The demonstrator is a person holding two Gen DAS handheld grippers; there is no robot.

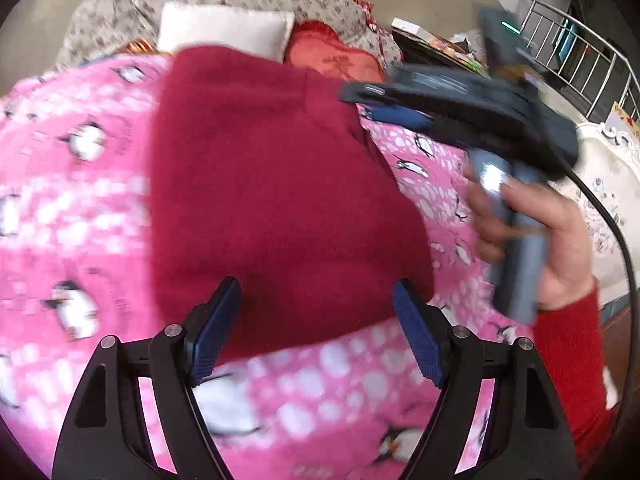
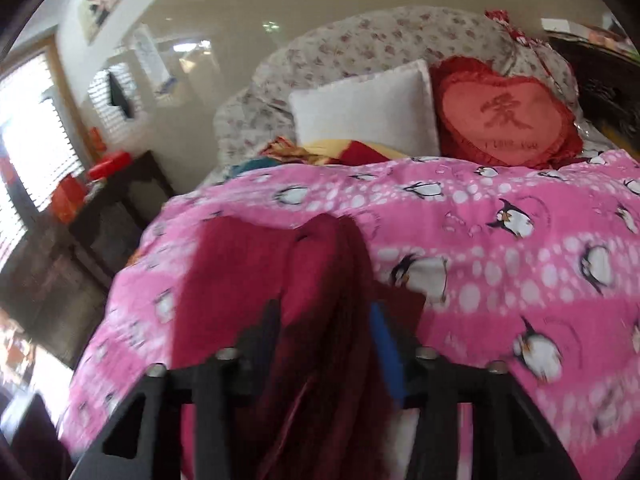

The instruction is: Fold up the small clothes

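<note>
A dark red fuzzy garment [image 1: 272, 192] lies on the pink penguin blanket [image 1: 72, 216] on a bed. My left gripper [image 1: 316, 320] is open and empty, its blue pads spread just above the garment's near edge. My right gripper [image 1: 364, 98], held in a hand at the right of the left wrist view, reaches to the garment's far right edge. In the right wrist view the right gripper [image 2: 324, 312] is shut on a bunched fold of the red garment [image 2: 320, 280], lifted off the blanket [image 2: 500, 280].
A white pillow [image 2: 368, 112], a red heart cushion [image 2: 508, 120] and a floral bedcover [image 2: 360, 40] lie at the bed's head. A dark bedside cabinet [image 2: 104, 216] with red items stands left. A metal railing [image 1: 580, 52] is at the far right.
</note>
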